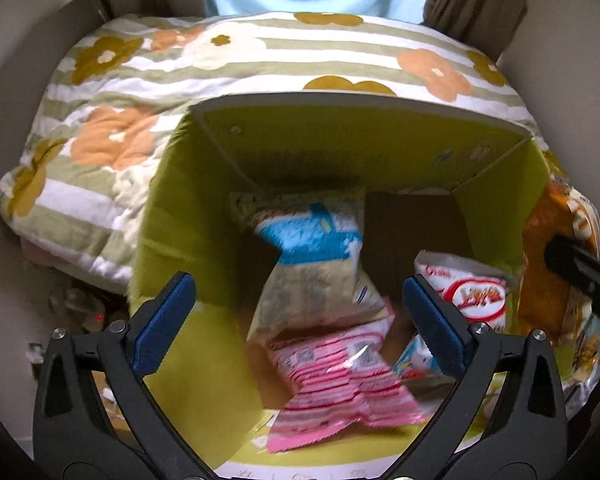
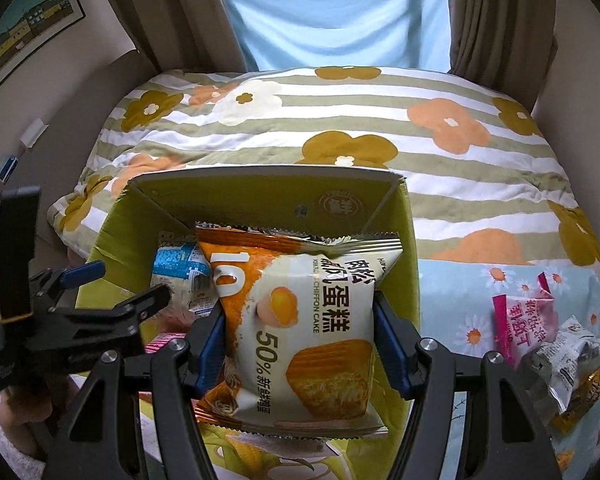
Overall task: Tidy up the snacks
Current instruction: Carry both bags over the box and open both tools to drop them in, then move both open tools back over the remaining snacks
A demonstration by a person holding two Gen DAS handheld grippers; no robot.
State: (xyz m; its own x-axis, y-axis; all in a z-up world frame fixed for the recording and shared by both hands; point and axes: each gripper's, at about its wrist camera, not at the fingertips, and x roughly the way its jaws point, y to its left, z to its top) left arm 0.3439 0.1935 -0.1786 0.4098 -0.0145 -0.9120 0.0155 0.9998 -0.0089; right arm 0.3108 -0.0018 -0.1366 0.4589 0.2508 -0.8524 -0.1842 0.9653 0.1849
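Chiffon cake packet (image 2: 300, 320) over the green box (image 2: 404, 240), gripped in my right tongs (image 2: 300, 344).

My right tongs clamp the orange-and-white cake packet by its sides, above the open box on the bed. My left tongs (image 1: 300, 320) stand spread wide and empty over the same box, where a blue-and-white packet (image 1: 312, 248), a pink striped packet (image 1: 340, 376) and a red-and-white packet (image 1: 472, 292) lie. More snacks, a pink packet (image 2: 520, 312) and a grey packet (image 2: 572, 356), sit right of the box on the daisy-print sheet (image 2: 460, 304), before the flowered quilt (image 2: 460, 160).
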